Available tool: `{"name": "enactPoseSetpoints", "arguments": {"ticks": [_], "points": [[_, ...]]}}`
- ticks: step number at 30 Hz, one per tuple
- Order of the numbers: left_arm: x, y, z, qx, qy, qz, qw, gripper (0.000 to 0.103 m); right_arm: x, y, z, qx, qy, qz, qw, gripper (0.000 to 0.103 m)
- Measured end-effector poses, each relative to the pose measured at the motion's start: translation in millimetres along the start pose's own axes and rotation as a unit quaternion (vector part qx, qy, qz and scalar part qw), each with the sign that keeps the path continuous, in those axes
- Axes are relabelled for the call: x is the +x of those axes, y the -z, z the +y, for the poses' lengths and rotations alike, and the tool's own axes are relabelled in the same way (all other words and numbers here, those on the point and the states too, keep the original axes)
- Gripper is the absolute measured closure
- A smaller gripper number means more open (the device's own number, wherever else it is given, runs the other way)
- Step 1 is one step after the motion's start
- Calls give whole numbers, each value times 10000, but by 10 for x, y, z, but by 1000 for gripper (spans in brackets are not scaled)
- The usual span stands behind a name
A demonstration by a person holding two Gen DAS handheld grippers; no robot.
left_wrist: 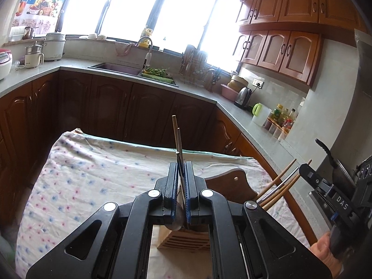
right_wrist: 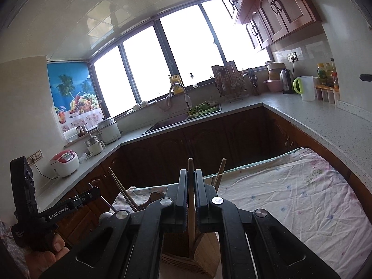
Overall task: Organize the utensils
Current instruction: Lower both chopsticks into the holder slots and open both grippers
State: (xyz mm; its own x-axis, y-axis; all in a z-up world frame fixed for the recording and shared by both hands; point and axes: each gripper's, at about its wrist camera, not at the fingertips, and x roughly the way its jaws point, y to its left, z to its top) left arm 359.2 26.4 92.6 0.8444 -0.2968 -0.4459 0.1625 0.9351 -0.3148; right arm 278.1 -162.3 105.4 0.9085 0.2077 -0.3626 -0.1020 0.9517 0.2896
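In the left wrist view my left gripper [left_wrist: 181, 165] is shut on a metal spoon [left_wrist: 179, 139]. Its handle points up and its bowl hangs below the jaws. A wooden stick tip [left_wrist: 174, 122] shows just behind the handle; I cannot tell whether it is gripped too. A slatted wooden utensil holder [left_wrist: 183, 241] stands on the cloth right under the spoon. In the right wrist view my right gripper [right_wrist: 191, 172] is shut on an upright wooden chopstick [right_wrist: 191, 200] over the same holder [right_wrist: 193, 253]. More chopsticks [right_wrist: 220, 172] lean in it.
A floral cloth [left_wrist: 93, 174] covers the small table. A brown shaped wooden board [left_wrist: 232, 186] rises behind the holder. Slanted chopsticks [left_wrist: 279, 186] stand between the two grippers. A grey counter [right_wrist: 325, 125] with a sink, kettle, jug and bottles wraps around behind.
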Motion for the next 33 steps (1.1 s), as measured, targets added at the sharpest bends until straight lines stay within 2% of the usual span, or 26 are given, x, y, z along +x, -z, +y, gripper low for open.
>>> {"name": "enactPoseSetpoints", "arguments": {"ticks": [3, 30, 33], "points": [[-7, 8, 30, -65, 91, -3, 9999, 98, 33, 35, -38, 74, 16, 110, 9999, 98], [23, -8, 75, -97, 63, 110, 9999, 98, 69, 63, -148, 262, 17, 306, 9992, 97], [23, -8, 84, -107, 54, 108, 9999, 98, 77, 72, -149, 265, -28, 349, 9990, 93]]}}
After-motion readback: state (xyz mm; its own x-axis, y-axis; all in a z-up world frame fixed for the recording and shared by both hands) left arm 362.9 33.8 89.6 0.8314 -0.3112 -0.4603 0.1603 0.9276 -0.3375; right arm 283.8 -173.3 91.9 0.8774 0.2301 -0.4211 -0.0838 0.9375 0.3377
